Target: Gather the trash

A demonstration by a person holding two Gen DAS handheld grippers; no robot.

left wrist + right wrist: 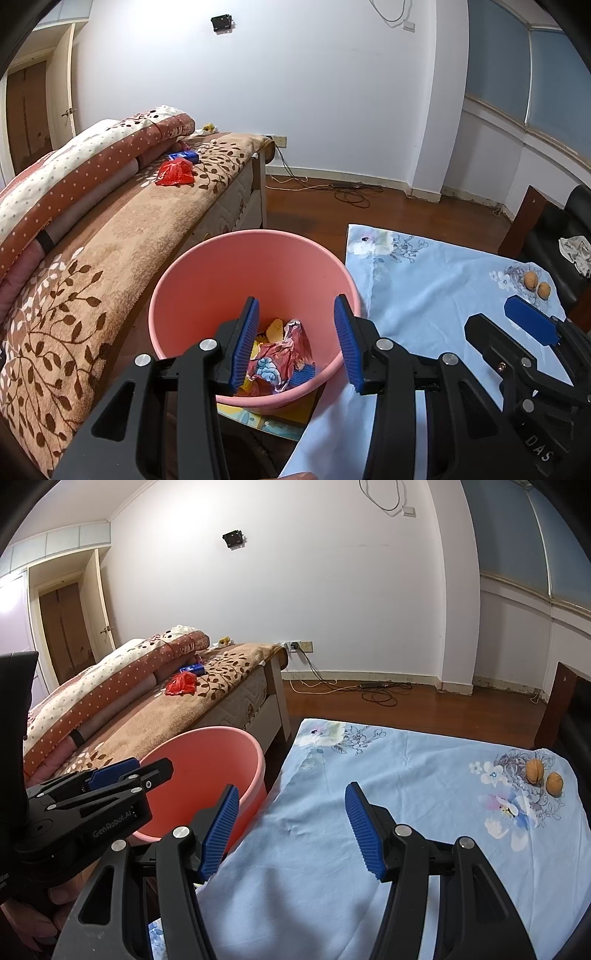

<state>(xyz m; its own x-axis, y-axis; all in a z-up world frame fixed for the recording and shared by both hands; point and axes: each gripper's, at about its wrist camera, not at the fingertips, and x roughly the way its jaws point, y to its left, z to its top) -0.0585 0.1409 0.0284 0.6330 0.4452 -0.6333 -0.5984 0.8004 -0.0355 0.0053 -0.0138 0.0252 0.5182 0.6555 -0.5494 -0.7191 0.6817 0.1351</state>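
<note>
Two walnuts point(543, 776) lay at the far right corner of the blue floral cloth point(369, 812), well apart from the pink bin point(207, 280) holding wrappers point(280, 354); my left gripper point(297, 343) hung over the bin, jaws apart, empty; my right gripper point(293, 829) likewise, above bare cloth; risk as I judged it: round shells squirting off ribbed pads, rolling off the edge; red wrapper point(175, 172) on the bed point(110, 258) easily missed.

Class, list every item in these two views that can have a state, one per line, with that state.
Left tool: open, holding nothing, above the bin.
Right tool: open, holding nothing, above the cloth.
Pink bin: upright, partly filled with wrappers.
Red wrapper: crumpled, lying on the bed.
Blue packet: lying on the bed.
Two walnuts: whole, on the blue cloth.
Door: shut.
</note>
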